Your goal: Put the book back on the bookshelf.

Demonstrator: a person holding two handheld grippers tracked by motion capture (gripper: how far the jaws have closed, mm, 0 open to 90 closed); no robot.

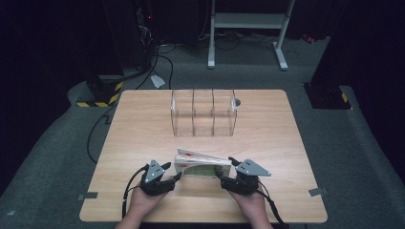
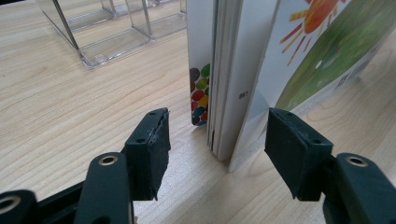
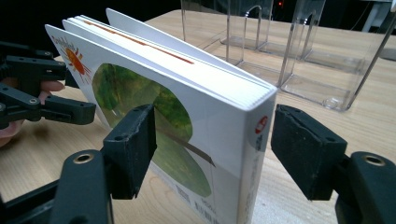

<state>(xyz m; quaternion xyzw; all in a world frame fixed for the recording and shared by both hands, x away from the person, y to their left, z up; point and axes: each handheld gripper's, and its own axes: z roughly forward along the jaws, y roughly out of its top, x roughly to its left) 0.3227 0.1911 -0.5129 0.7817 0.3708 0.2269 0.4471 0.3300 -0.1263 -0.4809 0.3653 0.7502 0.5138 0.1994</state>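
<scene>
A white picture book [image 1: 203,164] with a sun and green artwork on its cover stands upright on its bottom edge on the wooden table [image 1: 143,124], its pages slightly fanned. My left gripper [image 1: 173,171] is at the book's left end. In the left gripper view the book [image 2: 233,70] stands between the pads of my left gripper [image 2: 217,140], with gaps on both sides. My right gripper [image 1: 225,168] is at the spine end. In the right gripper view the jaws of my right gripper [image 3: 212,144] straddle the book [image 3: 187,107], one pad clear of the spine. The left gripper [image 3: 70,88] shows at the book's far end.
A clear acrylic organizer [image 1: 203,114] with three upright compartments stands behind the book near the table's far edge; it also appears as the clear organizer [image 2: 107,32] and the clear organizer [image 3: 299,46]. Bare wood lies to either side. A white frame [image 1: 248,28] stands on the floor beyond.
</scene>
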